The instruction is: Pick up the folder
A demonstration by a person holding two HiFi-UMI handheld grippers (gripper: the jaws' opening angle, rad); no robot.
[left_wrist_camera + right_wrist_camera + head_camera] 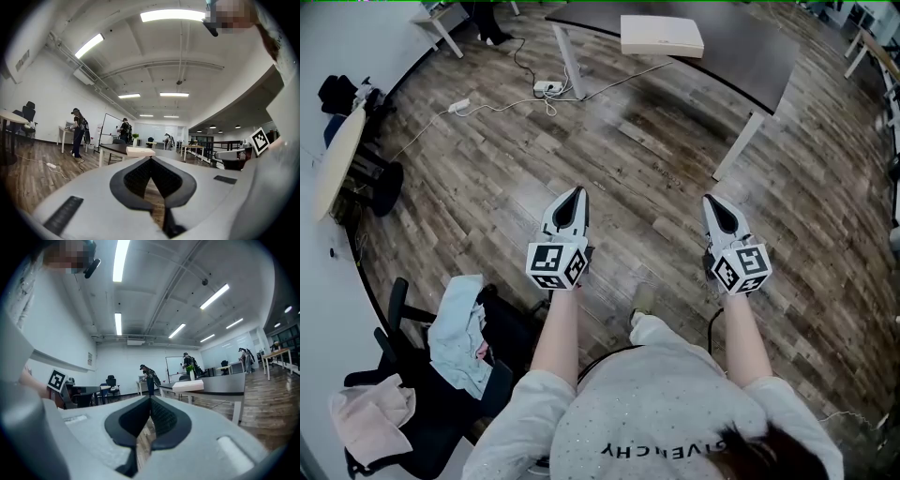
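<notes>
A cream folder (662, 36) lies flat on a dark table (741, 56) at the top of the head view, well ahead of both grippers. It also shows as a pale slab on the table in the left gripper view (140, 151) and the right gripper view (188, 386). My left gripper (576, 194) and right gripper (710, 202) are held level over the wooden floor, side by side, both pointing toward the table. Each one is shut with nothing between its jaws.
A power strip with cables (547, 88) lies on the floor near the table's white leg (572, 64). An office chair draped with clothes (464, 337) stands at my lower left. A round table (337, 159) is at the far left. Several people stand far off by desks (78, 132).
</notes>
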